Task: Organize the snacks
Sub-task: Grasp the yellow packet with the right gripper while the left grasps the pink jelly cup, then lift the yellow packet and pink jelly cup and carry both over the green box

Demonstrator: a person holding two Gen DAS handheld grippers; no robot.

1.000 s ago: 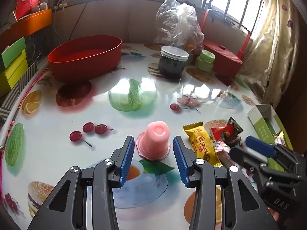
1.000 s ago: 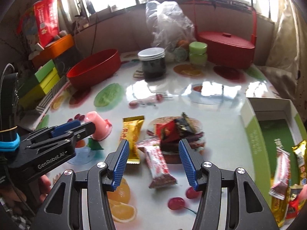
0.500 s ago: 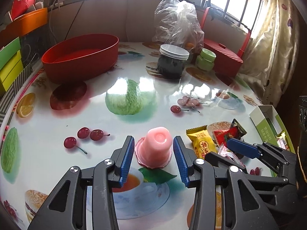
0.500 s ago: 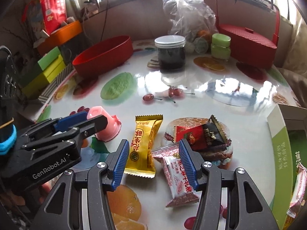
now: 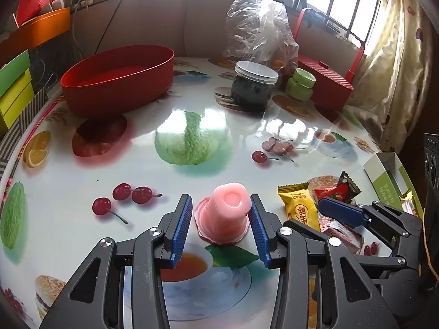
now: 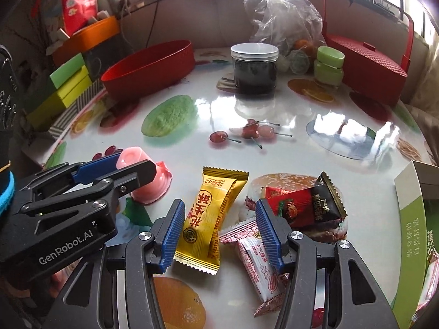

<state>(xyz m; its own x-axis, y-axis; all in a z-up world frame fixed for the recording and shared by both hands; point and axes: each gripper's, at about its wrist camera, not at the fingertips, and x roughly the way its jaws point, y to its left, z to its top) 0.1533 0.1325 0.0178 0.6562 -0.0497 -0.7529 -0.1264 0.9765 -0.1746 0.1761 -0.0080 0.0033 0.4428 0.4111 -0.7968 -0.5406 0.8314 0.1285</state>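
Snacks lie scattered on the near right part of the fruit-printed tabletop [image 5: 247,126]: a pink jelly cup [image 5: 226,212] stands upside down on its wide rim, and to its right lie a yellow candy packet [image 6: 211,219], a red-and-black wrapper [image 6: 304,204] and a white-and-red wrapper [image 6: 258,260], the last partly tucked under the yellow one's edge. The left gripper [image 5: 221,229] is spread, its blue-padded fingers flanking the jelly cup on either side; the right pad seems to be just at the cup's wall while the left pad stands clear of it, so the cup is not pinched. The right gripper [image 6: 219,233] is spread too, low over the packets, with the yellow candy packet lying between its fingers and the white-and-red wrapper under its right finger; whether either pad touches a packet is hard to tell. The two grippers sit close beside each other, the left one's tips showing at the left in the right wrist view. At the right edge an open green-and-white box [image 6: 411,233] holds a few more wrapped snacks. Farther back stand a red oval tub [image 5: 118,79], a dark jar with a white lid [image 5: 253,87], a small green jar [image 5: 300,85], a crumpled clear plastic bag [image 5: 260,30] and a red lidded basket [image 6: 367,65].
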